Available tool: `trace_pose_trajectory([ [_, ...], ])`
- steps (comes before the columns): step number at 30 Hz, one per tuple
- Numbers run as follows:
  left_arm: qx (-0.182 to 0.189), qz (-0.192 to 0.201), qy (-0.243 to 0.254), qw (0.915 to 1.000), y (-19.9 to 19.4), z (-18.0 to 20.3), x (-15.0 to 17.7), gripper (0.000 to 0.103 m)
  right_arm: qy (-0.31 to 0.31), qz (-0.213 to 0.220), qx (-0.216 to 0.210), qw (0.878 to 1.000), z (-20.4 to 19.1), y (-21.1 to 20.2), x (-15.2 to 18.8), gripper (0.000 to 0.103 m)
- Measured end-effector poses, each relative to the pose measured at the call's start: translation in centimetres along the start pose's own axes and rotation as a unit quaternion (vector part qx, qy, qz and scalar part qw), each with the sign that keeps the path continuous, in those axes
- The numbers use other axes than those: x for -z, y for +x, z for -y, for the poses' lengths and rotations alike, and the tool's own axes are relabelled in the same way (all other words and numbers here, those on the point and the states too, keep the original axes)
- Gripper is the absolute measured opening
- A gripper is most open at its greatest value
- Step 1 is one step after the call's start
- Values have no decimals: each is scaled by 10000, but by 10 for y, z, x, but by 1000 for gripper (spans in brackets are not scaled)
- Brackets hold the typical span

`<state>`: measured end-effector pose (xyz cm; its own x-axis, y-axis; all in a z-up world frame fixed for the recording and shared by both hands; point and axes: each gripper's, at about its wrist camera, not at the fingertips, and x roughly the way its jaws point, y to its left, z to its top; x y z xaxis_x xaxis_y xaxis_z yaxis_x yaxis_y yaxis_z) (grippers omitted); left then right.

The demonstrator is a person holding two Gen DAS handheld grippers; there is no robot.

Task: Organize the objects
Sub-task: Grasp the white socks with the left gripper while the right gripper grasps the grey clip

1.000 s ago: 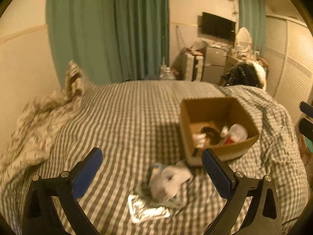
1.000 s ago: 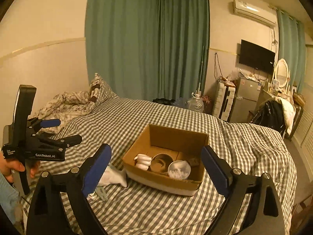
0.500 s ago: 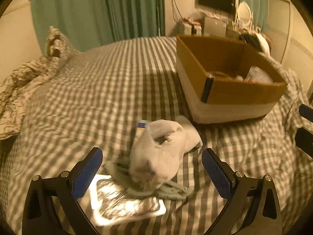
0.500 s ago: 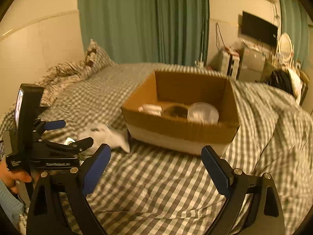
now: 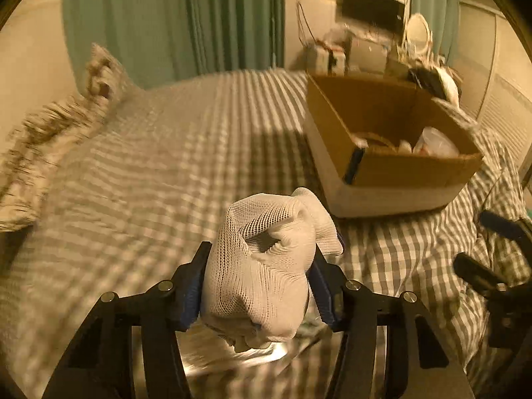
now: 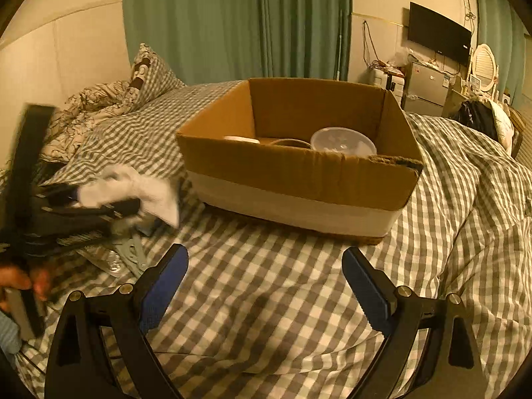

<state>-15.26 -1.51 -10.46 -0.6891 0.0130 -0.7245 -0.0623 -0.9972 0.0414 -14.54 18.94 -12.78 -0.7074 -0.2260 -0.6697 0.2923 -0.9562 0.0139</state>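
My left gripper (image 5: 262, 286) is shut on a white mesh sock (image 5: 262, 266), held just above the checked bed; the pair also shows in the right wrist view, the sock (image 6: 133, 189) blurred at the left. A cardboard box (image 5: 409, 169) stands to the right beyond it, also central in the right wrist view (image 6: 299, 173), holding a clear lidded tub (image 6: 342, 141) and other small items. My right gripper (image 6: 266, 286) is open and empty, low over the bed in front of the box.
A shiny foil packet (image 6: 111, 261) and a pale flat item (image 6: 134, 254) lie on the bed under the left gripper. A rumpled floral quilt and pillow (image 6: 99, 109) lie at the left. Green curtains, a fridge and a TV stand behind the bed.
My left gripper has dropped onto the sock, closed on it and lifted it. My right gripper has moved lower and closer to the box, still open.
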Motion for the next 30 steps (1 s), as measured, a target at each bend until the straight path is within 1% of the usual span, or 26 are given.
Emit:
trace_pose_trajectory([
  [2,-232,148,-18,9996,-23,-14,1,57,-101,22,-100,9999,-13,-2,-1,94],
  [4,-381,244,-63,9990,-37,-28,2,57,-207,-6,-244,9995,-33,2,-2,94],
  [6,-536,329,-175,9979,-44,-41,4,57,-318,-119,-378,9987,-51,11,-4,94],
  [8,-674,377,-285,9966,-45,-52,5,57,-533,-356,-344,9973,-73,28,-6,94],
  [9,-701,389,-346,9962,-45,-57,6,57,-635,-448,-317,9965,-83,37,-6,94],
  [12,-599,392,-586,9957,-42,-72,8,57,-831,-645,-496,9932,-111,62,-8,94],
  [14,-614,404,-626,9953,-38,-76,11,57,-906,-788,-567,9911,-123,80,-7,94],
  [16,-602,379,-625,9955,-35,-80,13,57,-944,-916,-576,9896,-135,98,-5,92],
  [20,-448,267,-837,9951,-27,-92,17,57,-979,-1226,-772,9846,-149,123,1,75],
  [22,-383,257,-906,9948,-27,-94,19,57,-992,-1304,-814,9831,-153,134,4,75],
  [24,-348,253,-914,9949,-26,-94,20,57,-721,-1374,-983,9830,-147,142,2,74],
  [25,-345,269,-903,9950,-27,-93,21,57,-599,-1409,-1084,9822,-143,144,1,72],
  [26,-325,277,-895,9951,-27,-93,21,57,-465,-1449,-1242,9805,-140,146,1,65],
  [27,-300,260,-902,9951,-27,-92,21,57,-394,-1486,-1385,9784,-139,147,1,56],
  [28,-305,260,-918,9950,-28,-92,21,57,-365,-1509,-1503,9764,-139,146,1,50],
  [29,-319,273,-921,9949,-30,-91,21,57,-413,-1518,-1483,9763,-140,143,1,46],
  [30,-320,290,-911,9949,-33,-89,20,57,-560,-1498,-1361,9777,-143,139,2,41],
])
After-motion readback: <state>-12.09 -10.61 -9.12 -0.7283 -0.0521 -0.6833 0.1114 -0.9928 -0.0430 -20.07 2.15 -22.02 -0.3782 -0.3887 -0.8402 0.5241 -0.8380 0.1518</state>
